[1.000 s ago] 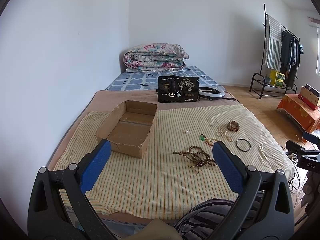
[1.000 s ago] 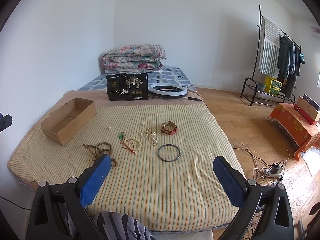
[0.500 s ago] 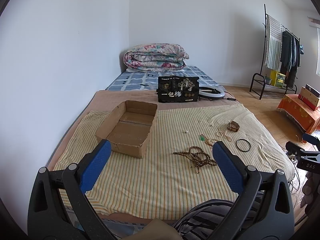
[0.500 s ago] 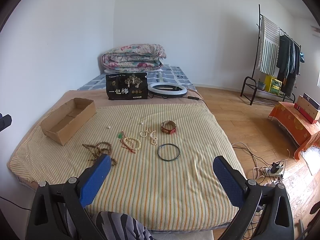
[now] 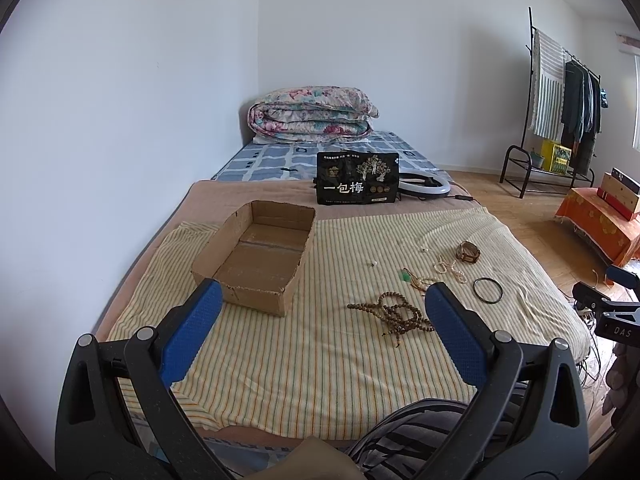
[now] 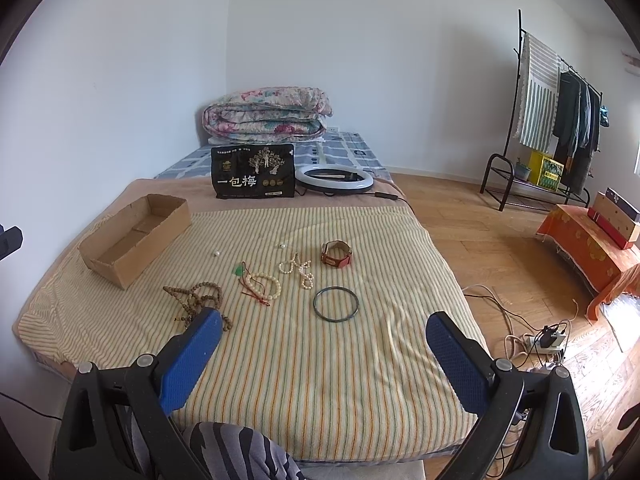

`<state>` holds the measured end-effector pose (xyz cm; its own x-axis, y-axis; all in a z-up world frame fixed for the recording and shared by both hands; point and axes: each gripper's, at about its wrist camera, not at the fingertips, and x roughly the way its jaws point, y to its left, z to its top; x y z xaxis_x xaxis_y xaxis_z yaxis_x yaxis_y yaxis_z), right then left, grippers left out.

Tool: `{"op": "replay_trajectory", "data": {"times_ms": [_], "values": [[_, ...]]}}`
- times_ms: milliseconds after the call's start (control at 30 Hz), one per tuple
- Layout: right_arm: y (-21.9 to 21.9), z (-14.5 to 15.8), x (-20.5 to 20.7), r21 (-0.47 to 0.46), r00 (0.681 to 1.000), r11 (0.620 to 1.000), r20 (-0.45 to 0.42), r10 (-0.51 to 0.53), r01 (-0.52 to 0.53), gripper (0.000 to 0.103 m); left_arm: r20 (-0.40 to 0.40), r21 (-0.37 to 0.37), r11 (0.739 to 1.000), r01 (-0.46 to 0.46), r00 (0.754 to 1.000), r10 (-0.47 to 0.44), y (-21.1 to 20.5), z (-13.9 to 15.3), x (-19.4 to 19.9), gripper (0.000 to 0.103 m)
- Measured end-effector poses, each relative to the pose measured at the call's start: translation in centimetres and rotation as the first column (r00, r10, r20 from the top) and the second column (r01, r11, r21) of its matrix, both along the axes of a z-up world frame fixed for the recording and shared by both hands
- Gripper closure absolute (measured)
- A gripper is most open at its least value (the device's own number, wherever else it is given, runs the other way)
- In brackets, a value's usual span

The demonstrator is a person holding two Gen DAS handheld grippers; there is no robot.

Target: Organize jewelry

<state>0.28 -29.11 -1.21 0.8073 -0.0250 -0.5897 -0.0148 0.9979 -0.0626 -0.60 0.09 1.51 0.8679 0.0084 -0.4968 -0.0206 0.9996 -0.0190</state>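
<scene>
Jewelry lies on a striped cloth on the bed: a brown bead necklace, a cream bead bracelet with red cord, a pearl string, a dark bangle, a red-strapped watch. An empty open cardboard box sits at the left. My left gripper is open and empty, short of the box and necklace. My right gripper is open and empty, just short of the bangle.
A black printed bag and a ring light stand behind the cloth, a folded quilt further back. The wall is at the left. Right of the bed are cables and a power strip, an orange-covered stand, a clothes rack.
Both grippers stay open and nearly still; the views shift only slightly.
</scene>
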Motion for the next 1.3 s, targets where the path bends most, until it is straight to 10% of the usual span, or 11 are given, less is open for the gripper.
{"op": "replay_trajectory", "data": {"times_ms": [867, 1300], "values": [[-1.6, -0.8, 2.6, -0.012, 0.999, 0.999, -0.043, -0.033, 0.033, 0.0, -0.137, -0.028, 0.999, 0.039, 0.99, -0.043, -0.1, -4.0, 4.4, 0.0], [-3.1, -5.1, 8.3, 0.015, 0.986, 0.998, -0.15, 0.07, -0.069, 0.0, -0.306, -0.076, 0.978, 0.193, 0.929, -0.207, -3.5, -8.1, 10.8, 0.011]]}}
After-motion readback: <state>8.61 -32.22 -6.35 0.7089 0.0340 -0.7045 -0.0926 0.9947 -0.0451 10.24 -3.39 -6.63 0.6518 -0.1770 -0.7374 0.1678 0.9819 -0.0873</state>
